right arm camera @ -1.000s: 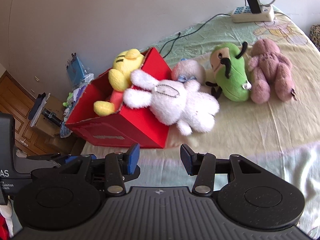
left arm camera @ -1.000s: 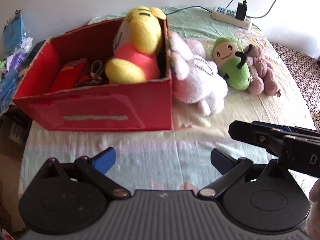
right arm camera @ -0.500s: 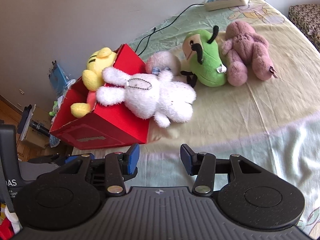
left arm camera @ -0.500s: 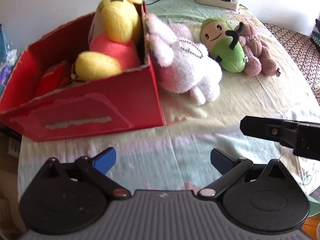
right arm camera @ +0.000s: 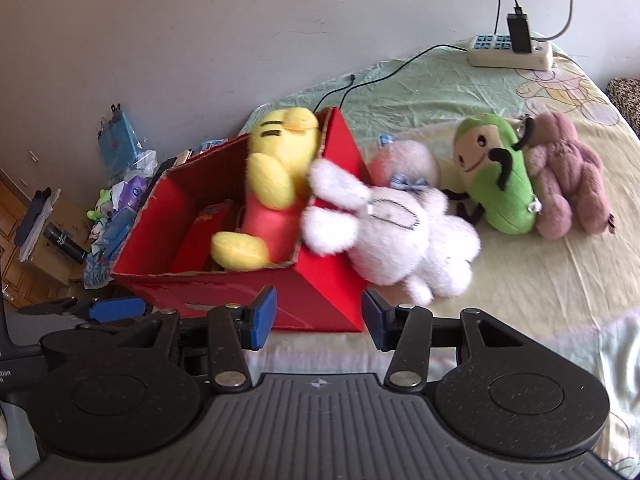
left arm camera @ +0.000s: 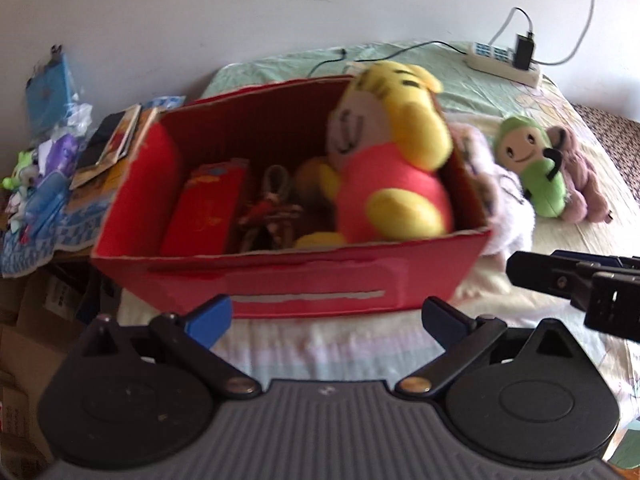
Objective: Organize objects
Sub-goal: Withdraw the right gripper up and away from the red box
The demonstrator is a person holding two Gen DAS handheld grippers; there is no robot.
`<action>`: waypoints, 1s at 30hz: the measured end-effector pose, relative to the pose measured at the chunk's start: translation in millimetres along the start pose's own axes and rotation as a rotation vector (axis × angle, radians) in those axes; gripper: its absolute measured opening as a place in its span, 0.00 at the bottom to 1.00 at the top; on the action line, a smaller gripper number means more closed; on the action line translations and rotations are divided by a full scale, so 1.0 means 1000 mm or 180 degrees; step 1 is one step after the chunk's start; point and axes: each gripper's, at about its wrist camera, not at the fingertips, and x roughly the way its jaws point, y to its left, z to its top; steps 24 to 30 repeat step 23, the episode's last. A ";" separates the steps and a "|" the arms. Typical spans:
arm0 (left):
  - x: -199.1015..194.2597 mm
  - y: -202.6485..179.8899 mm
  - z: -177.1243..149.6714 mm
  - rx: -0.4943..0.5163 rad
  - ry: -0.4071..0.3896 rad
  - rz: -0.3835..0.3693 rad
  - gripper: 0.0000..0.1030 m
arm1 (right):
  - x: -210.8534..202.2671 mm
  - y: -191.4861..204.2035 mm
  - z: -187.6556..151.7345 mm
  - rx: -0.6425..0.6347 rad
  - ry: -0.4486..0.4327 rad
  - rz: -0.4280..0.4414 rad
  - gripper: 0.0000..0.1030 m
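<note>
Bed [right arm camera: 520, 300] carries red box [right arm camera: 320, 300]; white plush [right arm camera: 400, 240] leans on box's right wall, ahead-right of right claw [right arm camera: 319, 318], nearer it than left claw [left arm camera: 326, 316]. Both claws open, empty.

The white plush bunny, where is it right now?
In the right wrist view, the white plush bunny lies on the bed outside the red box, leaning on its right wall, with the green plush just beyond it.
</note>
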 end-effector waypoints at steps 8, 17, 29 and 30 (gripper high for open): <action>0.001 0.027 0.005 -0.0085 -0.0078 0.0054 0.98 | 0.012 0.026 0.007 -0.0086 -0.0026 -0.0057 0.49; 0.002 0.039 0.013 -0.0070 -0.0136 0.0044 0.98 | 0.015 0.045 0.012 -0.0150 -0.0018 -0.0098 0.50; -0.003 0.057 0.021 -0.0154 -0.0270 0.0157 0.90 | 0.020 0.064 0.015 -0.0246 -0.0029 -0.0161 0.59; -0.003 0.057 0.021 -0.0154 -0.0270 0.0157 0.90 | 0.020 0.064 0.015 -0.0246 -0.0029 -0.0161 0.59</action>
